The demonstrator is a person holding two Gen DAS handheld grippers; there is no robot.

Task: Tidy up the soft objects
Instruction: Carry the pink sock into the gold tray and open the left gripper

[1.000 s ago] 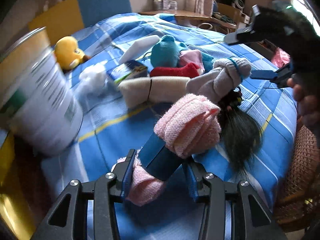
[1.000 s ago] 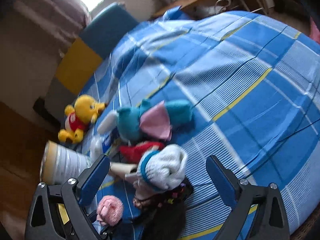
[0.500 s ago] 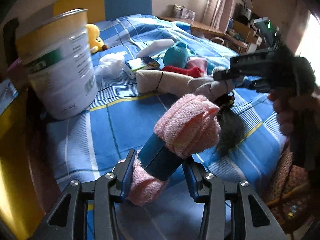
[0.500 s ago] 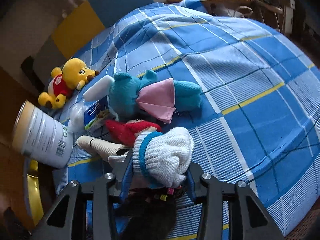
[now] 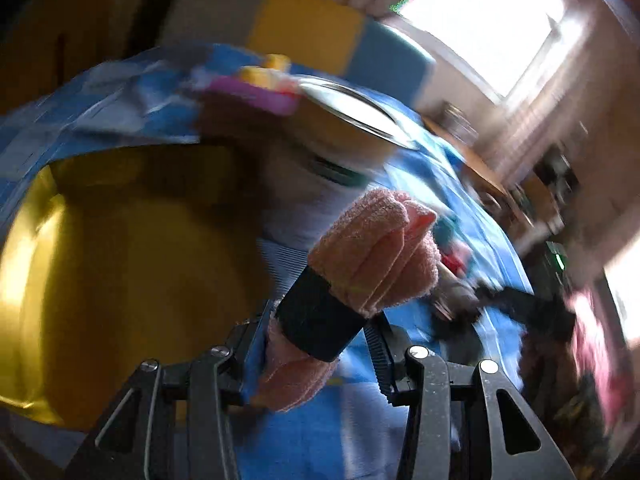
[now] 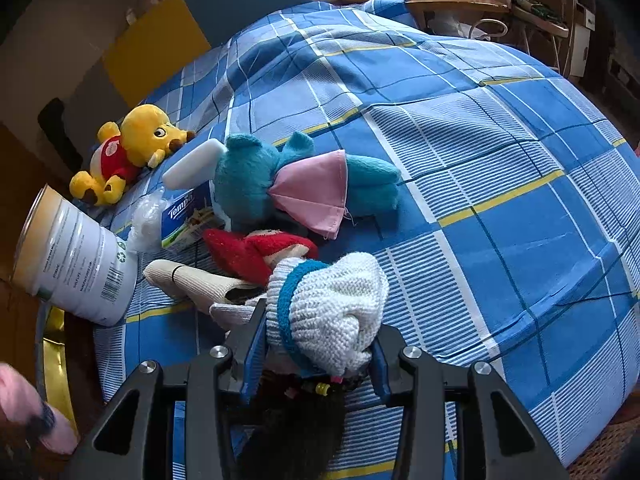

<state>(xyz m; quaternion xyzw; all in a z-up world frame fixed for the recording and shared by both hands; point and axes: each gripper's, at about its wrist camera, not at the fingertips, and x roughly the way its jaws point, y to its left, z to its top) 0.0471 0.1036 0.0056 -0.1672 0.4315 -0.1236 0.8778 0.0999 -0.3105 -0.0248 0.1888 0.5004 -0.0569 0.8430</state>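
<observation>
Left gripper (image 5: pixel 320 344) clamps banded pink towel roll (image 5: pixel 372 256) for stowing; right gripper (image 6: pixel 316 364) grips doll's knit hat (image 6: pixel 332 304) at bed edge.

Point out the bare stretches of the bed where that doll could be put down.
The checked bedspread is bare right of and beyond the teal plush. Another bare strip lies below the tin can, by the bed edge. Crowded: the cluster from yellow bear through tissue pack to the doll in the right gripper.
</observation>
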